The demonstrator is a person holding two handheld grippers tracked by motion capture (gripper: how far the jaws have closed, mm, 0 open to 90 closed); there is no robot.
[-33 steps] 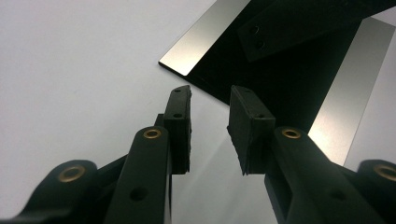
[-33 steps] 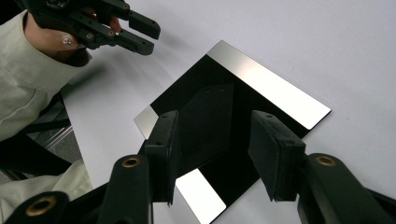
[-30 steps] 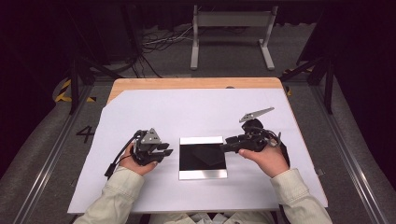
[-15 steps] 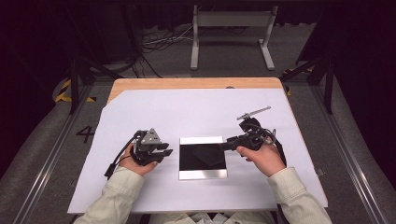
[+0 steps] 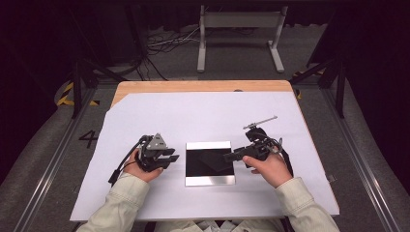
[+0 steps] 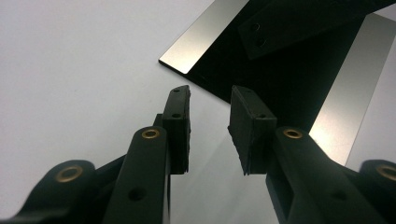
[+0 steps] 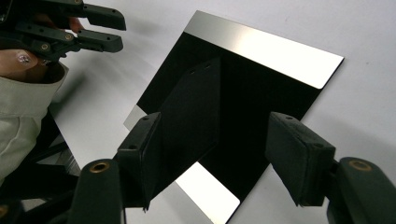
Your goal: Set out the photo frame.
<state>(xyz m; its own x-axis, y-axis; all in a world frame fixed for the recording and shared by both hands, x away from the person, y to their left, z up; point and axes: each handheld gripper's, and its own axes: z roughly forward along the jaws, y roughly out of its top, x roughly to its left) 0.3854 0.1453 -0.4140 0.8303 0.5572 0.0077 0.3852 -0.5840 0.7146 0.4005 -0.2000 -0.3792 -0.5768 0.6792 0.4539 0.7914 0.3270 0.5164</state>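
Lying flat at mid-table on the white sheet (image 5: 203,116): a shiny square plate (image 5: 210,163), dark in the middle with bright strips along two opposite edges. Just left of it, apart from its edge, the left tool (image 5: 170,158), jaws a narrow gap apart and empty. Over its right edge, the right tool (image 5: 230,156), jaws spread wide, holding nothing, mirrored in the plate's surface. Beyond the table (image 5: 203,86), a grey metal stand (image 5: 240,36) and loose cables (image 5: 167,46) on the floor.

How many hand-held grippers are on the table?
2: the left hand-held gripper left of the shiny square plate, the right hand-held gripper reaching over the plate's right edge.
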